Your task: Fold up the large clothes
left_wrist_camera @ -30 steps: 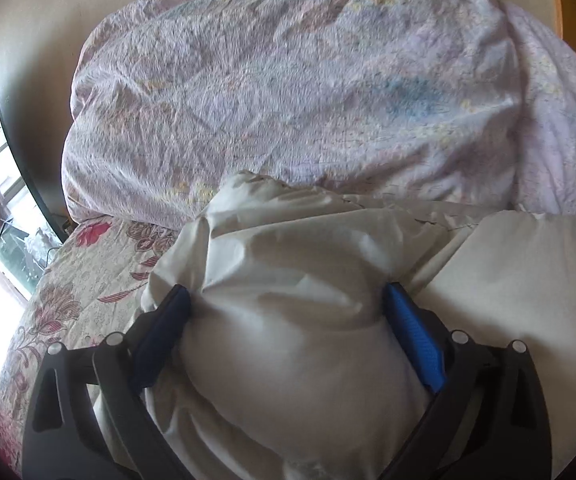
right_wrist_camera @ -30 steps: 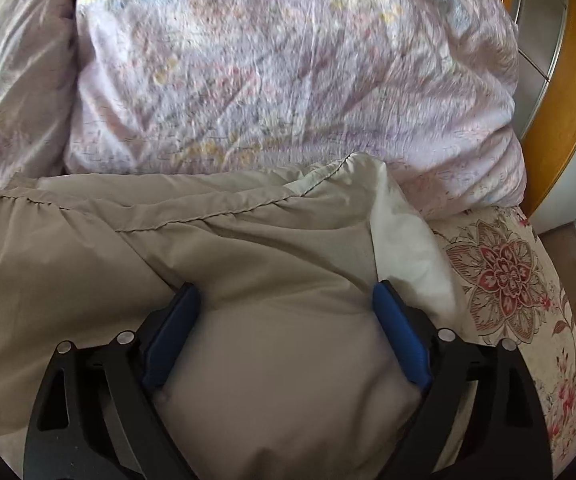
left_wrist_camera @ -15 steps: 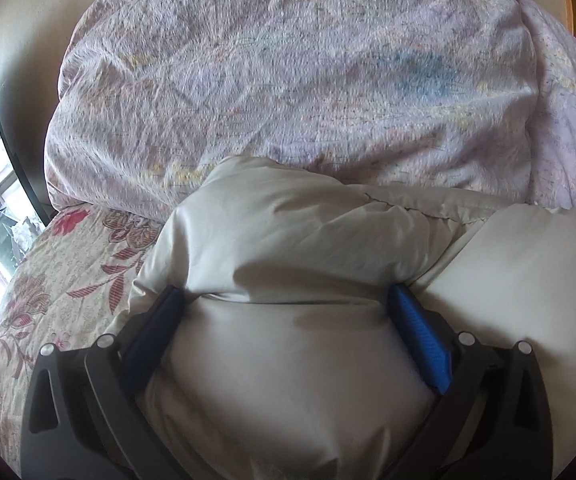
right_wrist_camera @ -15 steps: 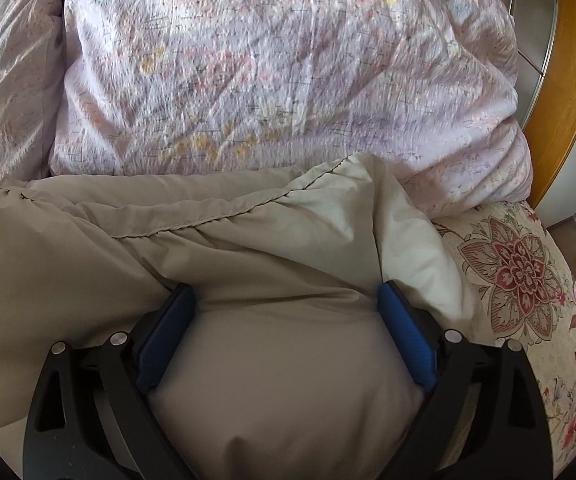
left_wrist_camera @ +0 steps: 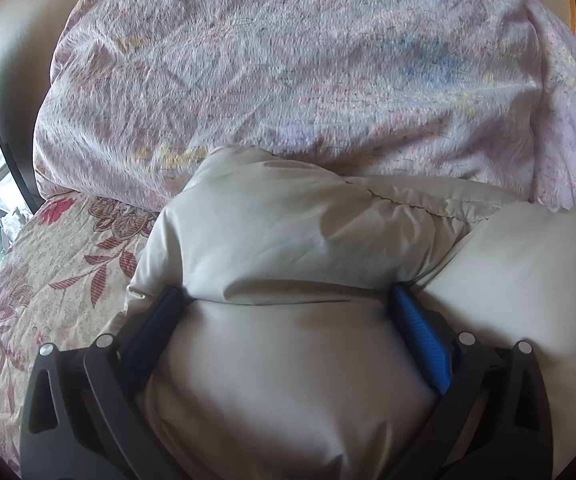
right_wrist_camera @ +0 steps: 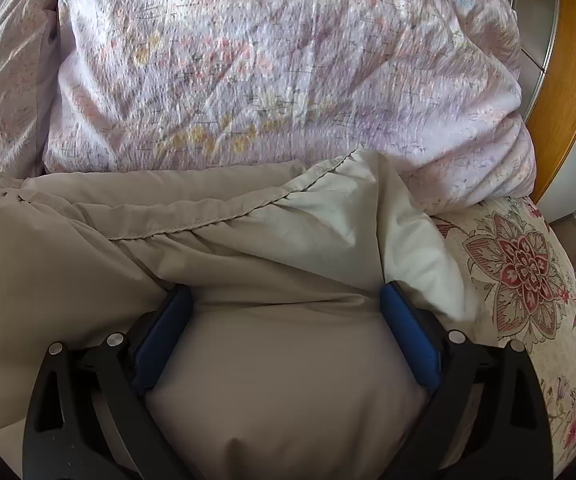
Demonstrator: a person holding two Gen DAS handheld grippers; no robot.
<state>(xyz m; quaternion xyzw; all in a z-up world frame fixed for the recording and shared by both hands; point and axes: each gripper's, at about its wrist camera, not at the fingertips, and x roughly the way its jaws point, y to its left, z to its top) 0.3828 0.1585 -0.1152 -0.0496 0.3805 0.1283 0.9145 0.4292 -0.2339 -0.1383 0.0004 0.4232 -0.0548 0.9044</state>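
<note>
Two grippers | left gripper (left_wrist_camera: 288, 300), right gripper (right_wrist_camera: 284, 292): jaws wide, clamping puffy beige coat (right_wrist_camera: 272, 380)

Straight ahead of both grippers the way is blocked by a tall, bunched lilac floral duvet (left_wrist_camera: 288, 80), which the puffy beige coat (left_wrist_camera: 288, 240) butts against. The coat's padding fills the room between the left gripper (left_wrist_camera: 288, 296) and its fingers, and likewise the right gripper (right_wrist_camera: 286, 294). Open bed remains on the flowered bedspread (left_wrist_camera: 56, 272), left of the coat, and on its right. A wooden wardrobe (right_wrist_camera: 568, 92) bounds the far right.
</note>
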